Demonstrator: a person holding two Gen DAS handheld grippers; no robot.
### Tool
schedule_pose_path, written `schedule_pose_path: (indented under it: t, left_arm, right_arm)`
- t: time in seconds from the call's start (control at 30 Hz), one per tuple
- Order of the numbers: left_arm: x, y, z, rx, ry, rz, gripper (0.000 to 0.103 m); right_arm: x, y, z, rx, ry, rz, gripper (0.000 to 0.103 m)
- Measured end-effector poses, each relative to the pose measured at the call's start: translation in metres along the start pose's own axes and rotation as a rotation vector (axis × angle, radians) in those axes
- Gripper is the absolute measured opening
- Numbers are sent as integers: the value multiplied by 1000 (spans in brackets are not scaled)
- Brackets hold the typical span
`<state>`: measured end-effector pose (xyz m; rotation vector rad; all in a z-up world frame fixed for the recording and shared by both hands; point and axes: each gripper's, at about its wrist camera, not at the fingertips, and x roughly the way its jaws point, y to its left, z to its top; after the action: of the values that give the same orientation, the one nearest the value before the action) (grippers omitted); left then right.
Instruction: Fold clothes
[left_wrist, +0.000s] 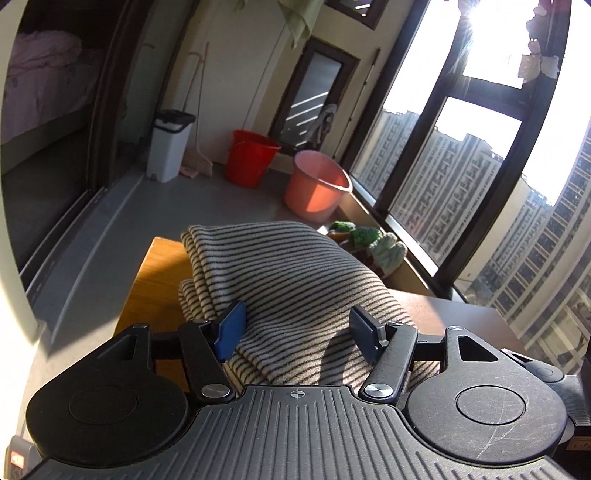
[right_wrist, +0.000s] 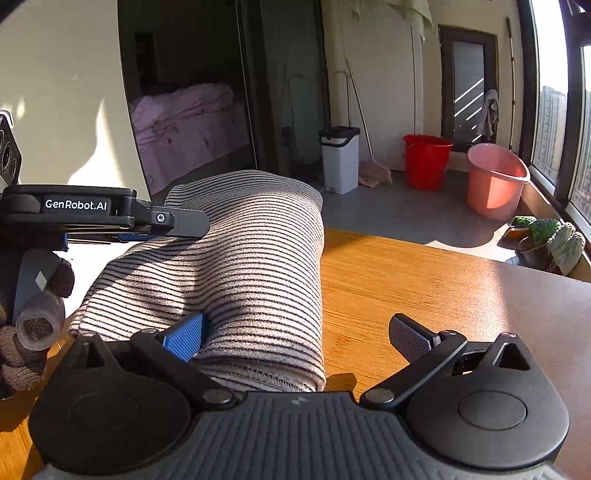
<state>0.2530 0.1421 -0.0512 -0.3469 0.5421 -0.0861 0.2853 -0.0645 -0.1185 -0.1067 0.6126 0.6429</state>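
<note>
One folded striped grey-and-black knit garment (right_wrist: 236, 280) on the wooden worktop (right_wrist: 424, 291).
My two claws, left (left_wrist: 297, 332) and right (right_wrist: 295, 338), both spread, gripping nothing; two buckets behind: one red plastic (right_wrist: 426, 160), one pink plastic (right_wrist: 495, 181).

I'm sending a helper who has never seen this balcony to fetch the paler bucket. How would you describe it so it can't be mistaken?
Start at the tall windows and follow the sill to the far end of the grey floor. Two buckets stand there side by side; take the pink bucket nearest the glass. The red bucket beside it is darker and sits closer to the white bin.
</note>
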Motion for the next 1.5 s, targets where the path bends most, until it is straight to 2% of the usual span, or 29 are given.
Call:
schedule_pose_path:
  t: [0.1,0.17,0.2,0.3,0.5,0.6,0.7,0.83,0.93,1.07,1.23,1.5]
  left_arm:
    - [-11,-5,-4,-15,-47,26,70]
    - [-33,-11,-14,-43,-94,42,73]
    - [-46,-15,-19,-57,-119,50,81]
    - [-82,-26,-41,-74,-157,71,92]
    - [-112,-50,-98,-36,2,151,98]
    - [-116,-58,-118,-43,64,181,100]
    - [-120,-69,-127,-22,73,227,103]
    - [-117,-85,-138,53,88,342,103]
    - [-117,-92,-144,56,93,398,103]
    - [-119,-93,-145,20,75,429,103]
    - [-110,-103,-146,85,109,482,103]
    - [-110,-104,-145,76,108,491,103]
  right_arm:
    - [-6,3,-4,5,-25,-21,103]
    - [-18,6,-12,32,-70,-32,103]
    - [-26,7,-17,50,-93,-36,103]
    - [-52,8,-35,115,-124,-12,103]
    - [-89,-4,-70,267,-6,-32,103]
    - [-107,-1,-82,258,4,-67,103]
    - [-117,6,-89,192,44,-94,103]
    - [-115,22,-92,77,114,-204,103]
    - [-117,19,-96,75,117,-232,103]
    - [-117,16,-97,76,110,-234,103]
    - [-117,14,-97,76,103,-226,103]
    - [-116,15,-96,75,102,-227,103]
